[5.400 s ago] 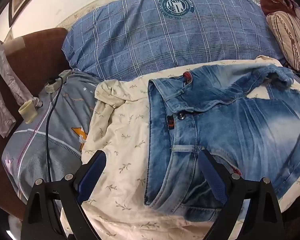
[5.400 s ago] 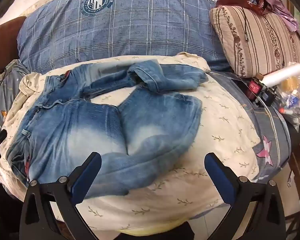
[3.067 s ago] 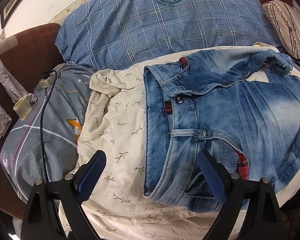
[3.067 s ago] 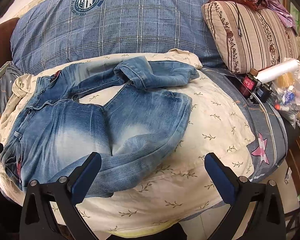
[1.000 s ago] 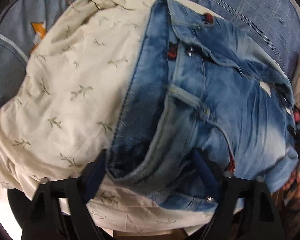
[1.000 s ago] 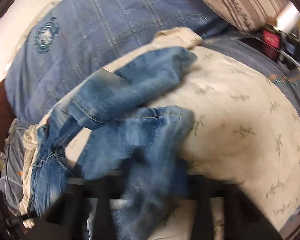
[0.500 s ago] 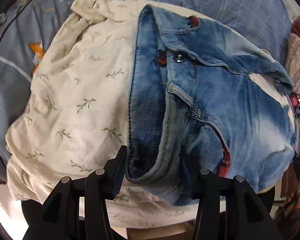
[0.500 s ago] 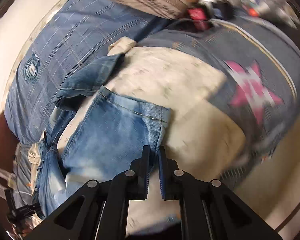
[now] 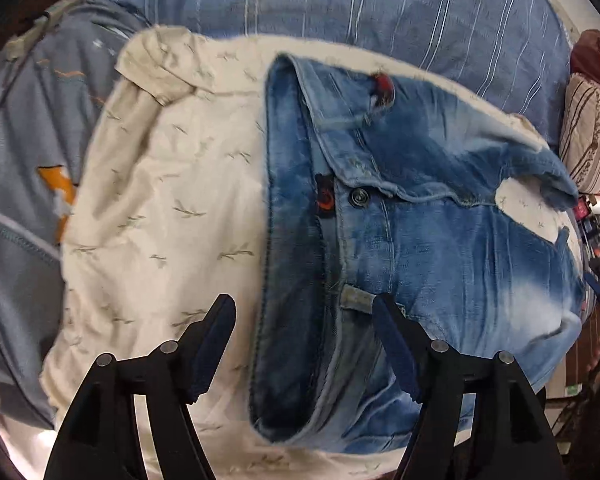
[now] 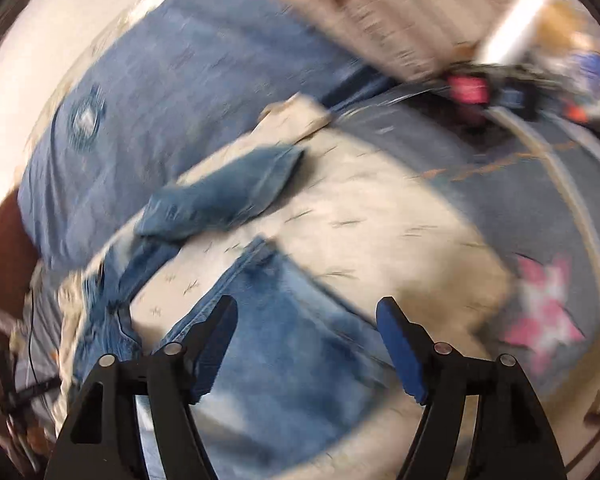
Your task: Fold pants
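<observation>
Both grippers, left and right, opening, apparently clear of jeans lying 12 o'clock of them.

Faded blue denim pants with a dark metal button; cream sheet printed with small sprigs; blue checked pillow; brown-striped beige cushion; grey-blue bedcover bearing a pink star.

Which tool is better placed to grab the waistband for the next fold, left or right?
Left, probably. The left tool, jaws opening, straddles the jeans at the waistband. The right tool, also opening, sits over a leg end away from the waist.
</observation>
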Available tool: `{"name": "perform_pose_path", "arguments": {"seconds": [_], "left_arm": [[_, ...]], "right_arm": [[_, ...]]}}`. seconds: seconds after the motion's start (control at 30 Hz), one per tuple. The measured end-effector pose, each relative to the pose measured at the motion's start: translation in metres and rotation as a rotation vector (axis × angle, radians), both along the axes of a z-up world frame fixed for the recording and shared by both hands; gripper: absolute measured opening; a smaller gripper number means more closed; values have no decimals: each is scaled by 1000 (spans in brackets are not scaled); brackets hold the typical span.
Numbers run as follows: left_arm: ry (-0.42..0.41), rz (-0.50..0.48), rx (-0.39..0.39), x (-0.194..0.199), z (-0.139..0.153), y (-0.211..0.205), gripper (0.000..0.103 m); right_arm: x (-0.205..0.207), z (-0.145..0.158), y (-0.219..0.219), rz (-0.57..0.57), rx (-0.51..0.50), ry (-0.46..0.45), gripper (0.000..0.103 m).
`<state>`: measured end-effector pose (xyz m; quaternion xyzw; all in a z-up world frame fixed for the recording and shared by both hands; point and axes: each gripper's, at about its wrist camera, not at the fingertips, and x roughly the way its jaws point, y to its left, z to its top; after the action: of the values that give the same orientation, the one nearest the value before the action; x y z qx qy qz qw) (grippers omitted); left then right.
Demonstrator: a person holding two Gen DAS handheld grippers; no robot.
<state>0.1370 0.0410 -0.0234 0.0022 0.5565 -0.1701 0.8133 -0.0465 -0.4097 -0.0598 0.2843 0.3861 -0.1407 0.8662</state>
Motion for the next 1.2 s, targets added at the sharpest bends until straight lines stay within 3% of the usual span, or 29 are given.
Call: {"name": "perform_pose_path", "arguments": {"seconds": [0.1,0.17,0.23,0.27,0.3,0.33,0.37,0.43,0.53,0.63,0.7,0.77,0.87,1.0,1.1,1.2], "left_arm": [[56,-18,27,10,-18,-15,71],[49,-24,51,23,-30,-22,74],[37,-28,59,24,-32,-25,74],[35,-26,58,24,-32,-27,73],[33,-26,53,24,-31,-26,71],[27,-23,51,25,-29,-28,66],[24,-20,49,24,-26,-28,61],[24,-15,35,16,-15,-26,40],[-24,-17,32,6,0,-24,35],[-10,-4,80,6,-10,-25,34],[32,4,97,8,-25,-28,34],[13,6,102,5,-25,-29,34],[-8,-13,126,-2,-15,-28,34],[-39,-15,38,-15,5,-4,35],[-27,-14,-16,-20,6,6,53],[16,-15,-44,-23,-3,5,56]], "right_arm": [[36,-17,10,49,-59,82,75],[53,-28,12,86,-68,115,77],[66,-32,21,135,-142,127,76],[70,-32,28,172,-176,136,60],[74,-31,37,205,-237,153,26],[73,-29,45,226,-285,177,10],[74,-29,49,245,-307,188,11],[67,-23,61,276,-405,198,10],[44,7,49,233,-433,114,10],[23,19,4,80,-369,76,10],[15,2,-19,32,-306,122,11],[12,-18,-26,17,-254,166,13],[-5,-17,-30,-48,-189,119,26],[-57,-1,-54,-220,-18,-46,68],[-76,-11,-60,-245,42,-24,70],[-74,-26,-51,-232,48,48,70]]}}
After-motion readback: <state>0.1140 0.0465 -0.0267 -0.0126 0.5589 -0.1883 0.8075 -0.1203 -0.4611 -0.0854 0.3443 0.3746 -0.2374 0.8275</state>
